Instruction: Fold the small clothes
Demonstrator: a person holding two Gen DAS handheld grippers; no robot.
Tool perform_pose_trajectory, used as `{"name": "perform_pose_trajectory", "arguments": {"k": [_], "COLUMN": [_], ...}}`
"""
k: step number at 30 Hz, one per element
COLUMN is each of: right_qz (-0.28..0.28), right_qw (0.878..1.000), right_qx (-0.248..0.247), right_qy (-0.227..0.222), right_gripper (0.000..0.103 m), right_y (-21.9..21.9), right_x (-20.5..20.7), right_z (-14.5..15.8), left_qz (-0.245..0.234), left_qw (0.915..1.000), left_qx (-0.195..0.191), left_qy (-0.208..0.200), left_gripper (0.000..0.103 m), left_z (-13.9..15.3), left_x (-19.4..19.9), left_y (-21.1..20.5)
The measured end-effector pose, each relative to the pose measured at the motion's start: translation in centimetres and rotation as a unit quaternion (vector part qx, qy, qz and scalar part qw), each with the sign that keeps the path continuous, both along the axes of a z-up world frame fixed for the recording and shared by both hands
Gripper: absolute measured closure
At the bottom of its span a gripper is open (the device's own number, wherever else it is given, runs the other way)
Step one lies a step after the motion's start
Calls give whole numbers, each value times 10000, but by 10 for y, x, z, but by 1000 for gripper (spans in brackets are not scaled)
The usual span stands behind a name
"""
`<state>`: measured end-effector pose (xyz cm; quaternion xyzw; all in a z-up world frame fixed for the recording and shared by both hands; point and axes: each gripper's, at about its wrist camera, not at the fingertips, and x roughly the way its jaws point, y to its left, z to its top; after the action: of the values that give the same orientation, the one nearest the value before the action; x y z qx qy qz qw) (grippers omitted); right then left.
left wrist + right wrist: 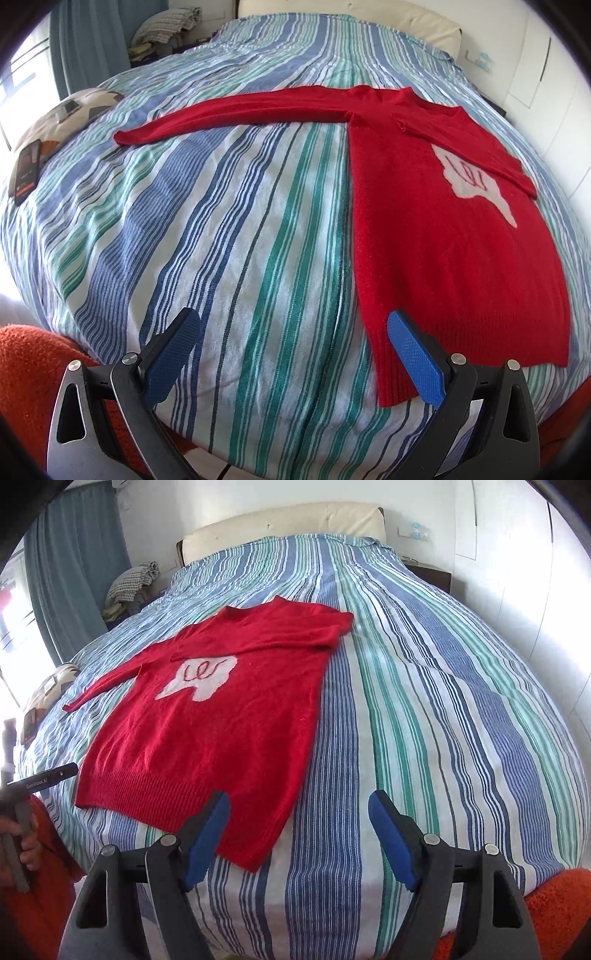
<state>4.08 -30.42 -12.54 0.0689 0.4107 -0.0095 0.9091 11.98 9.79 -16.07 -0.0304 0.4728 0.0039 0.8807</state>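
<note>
- I see the red sweater (436, 236) lying flat, front up, on the striped bedspread (229, 229), near the foot edge of the bed; from the right wrist view it (207, 731) sits left of the bed's middle
- One sleeve (236, 114) stretches straight out to the left across the stripes; the other sleeve (266, 642) is folded over the chest, and its cuff end partly covers the top of the white patch (201, 679) with red squiggle stitching
- What that patch depicts I cannot make out; in the left wrist view the folded sleeve cuts across its upper edge
- The ribbed hem (147, 794) runs along the near edge; its right corner is hidden behind my right tool's left finger
- My left gripper (291, 354) hangs wide open over the bedspread holding nothing; its right blue pad (413, 358) overlaps the hem corner in view, but I cannot tell whether it touches the knit
- My right gripper (299, 838) is also spread wide and empty, poised above the near edge, beside the sweater's right side
- At the left margin of the right wrist view I catch a hand (18, 845) gripping the other tool's handle, mostly cut off
- Orange fabric (29, 354) fills the bottom corners; too cropped to identify
- A patterned cushion (70, 114) with a dark phone-like item (26, 171) lies at the far left, distorted by the lens
- Cream headboard (280, 520) and teal curtain (74, 565) sit beyond
</note>
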Motion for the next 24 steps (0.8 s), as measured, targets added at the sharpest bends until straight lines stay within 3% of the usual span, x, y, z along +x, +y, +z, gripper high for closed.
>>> {"name": "perform_pose_trajectory", "arguments": {"k": [5,8,11,15,19,21,24], "right_qz": [59,106,162,171,138,143,160], "right_qw": [10000,9999,9998,9998,9998,9997,9995], "right_qx": [-11,-37,-51,-16,35,17,-32], "right_qy": [7,36,57,79,148,206,254], "right_gripper": [27,27,27,27,27,27,27], "right_y": [4,7,10,10,8,9,10], "right_x": [1,2,3,5,8,9,10], "right_z": [-1,-2,-4,-6,-9,-11,-13], "left_qz": [50,54,402,1274,2322,2652,2804], "left_qw": [9998,9969,9911,9732,9522,9418,9359], "left_qx": [-184,-777,-1245,-1854,-1969,-2067,-2131], "left_qy": [74,129,-250,-489,-243,-68,59], "left_gripper": [1,1,1,1,2,11,21], "left_z": [1,17,47,60,28,11,-4], "left_x": [3,18,48,103,153,170,187], "left_y": [6,24,64,146,222,246,259]}}
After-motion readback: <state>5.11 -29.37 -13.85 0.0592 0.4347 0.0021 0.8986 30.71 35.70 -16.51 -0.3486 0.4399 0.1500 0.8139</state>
